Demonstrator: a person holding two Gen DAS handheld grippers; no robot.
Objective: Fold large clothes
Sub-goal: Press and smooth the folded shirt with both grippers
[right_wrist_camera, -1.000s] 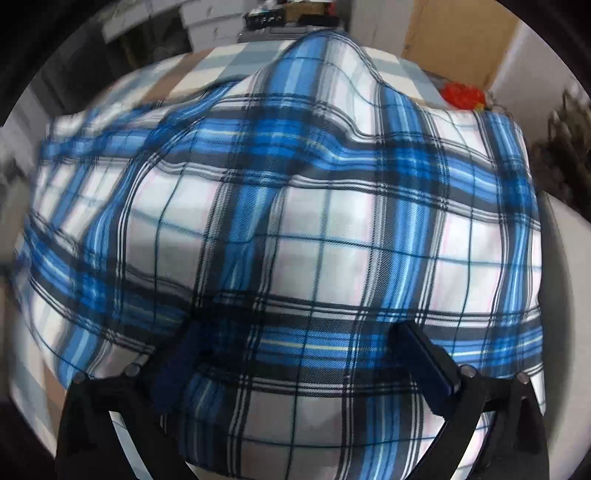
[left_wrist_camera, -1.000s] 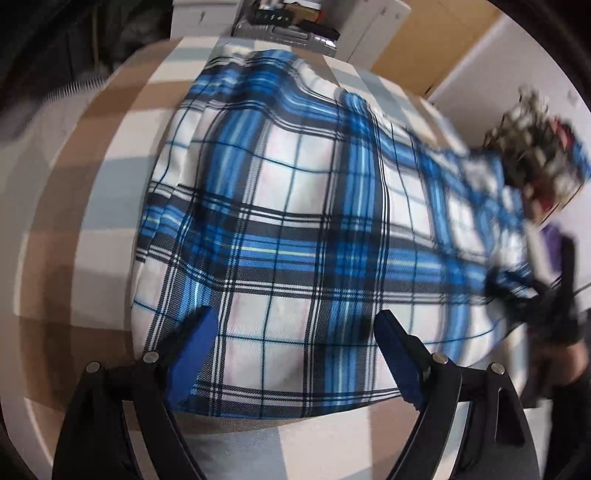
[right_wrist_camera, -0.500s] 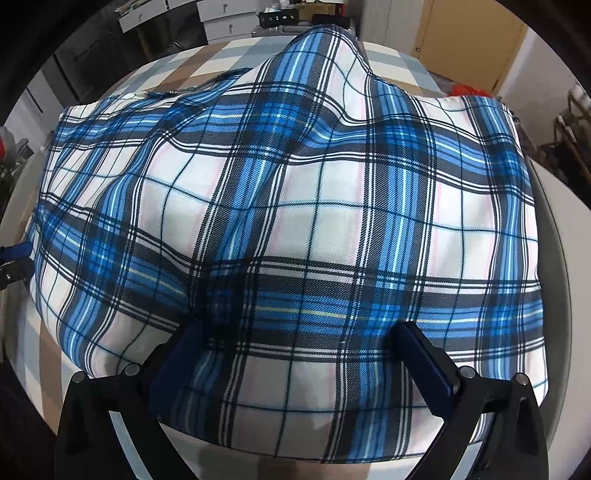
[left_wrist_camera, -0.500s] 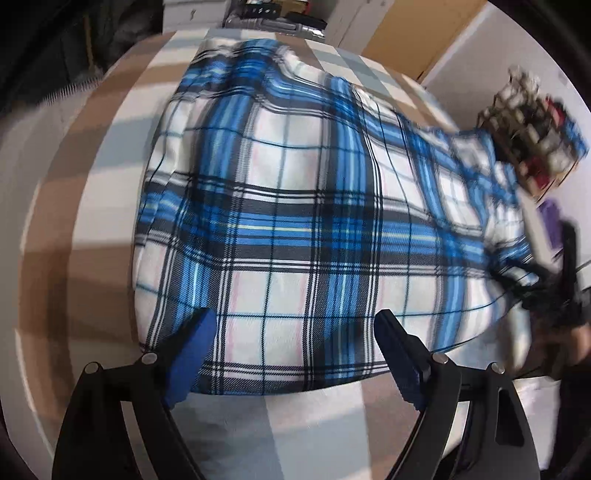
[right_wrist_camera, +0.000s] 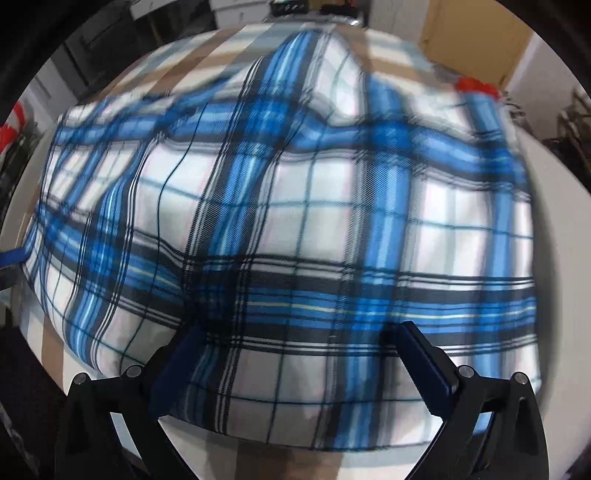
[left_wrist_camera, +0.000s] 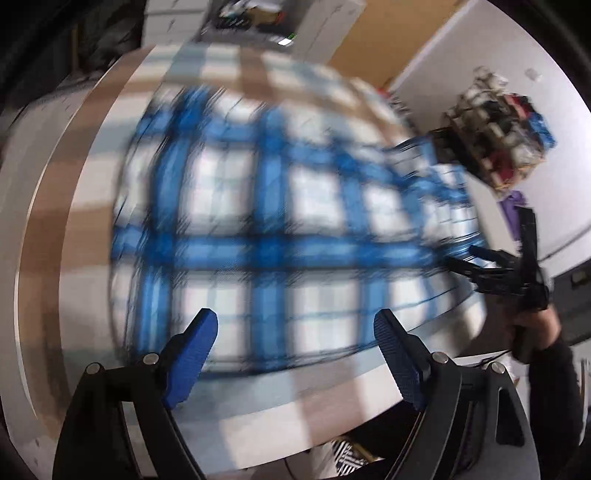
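A blue, white and black plaid cloth [left_wrist_camera: 266, 221] lies spread on a table with a brown, white and grey checked cover [left_wrist_camera: 74, 240]. My left gripper [left_wrist_camera: 295, 321] hangs open above the cloth's near edge, nothing between its fingers; this view is motion-blurred. At the cloth's right edge a hand [left_wrist_camera: 535, 325] holds my right gripper [left_wrist_camera: 476, 260]. In the right wrist view the cloth [right_wrist_camera: 314, 206] fills the frame. My right gripper [right_wrist_camera: 299, 332] has its jaws wide apart low over the cloth. A fold covers the tip of its left finger [right_wrist_camera: 173, 373].
A cluttered shelf [left_wrist_camera: 498, 122] stands against the white wall on the right. White cabinets [left_wrist_camera: 258, 22] and a wooden door [left_wrist_camera: 369, 48] lie beyond the table's far end. A red object [right_wrist_camera: 476, 86] sits past the cloth's far right corner. The table's near edge [left_wrist_camera: 332, 417] is just below my left gripper.
My left gripper has drawn back and up from the cloth, so more of the table's near edge shows. The right gripper has also pulled back a little; both stay wide.
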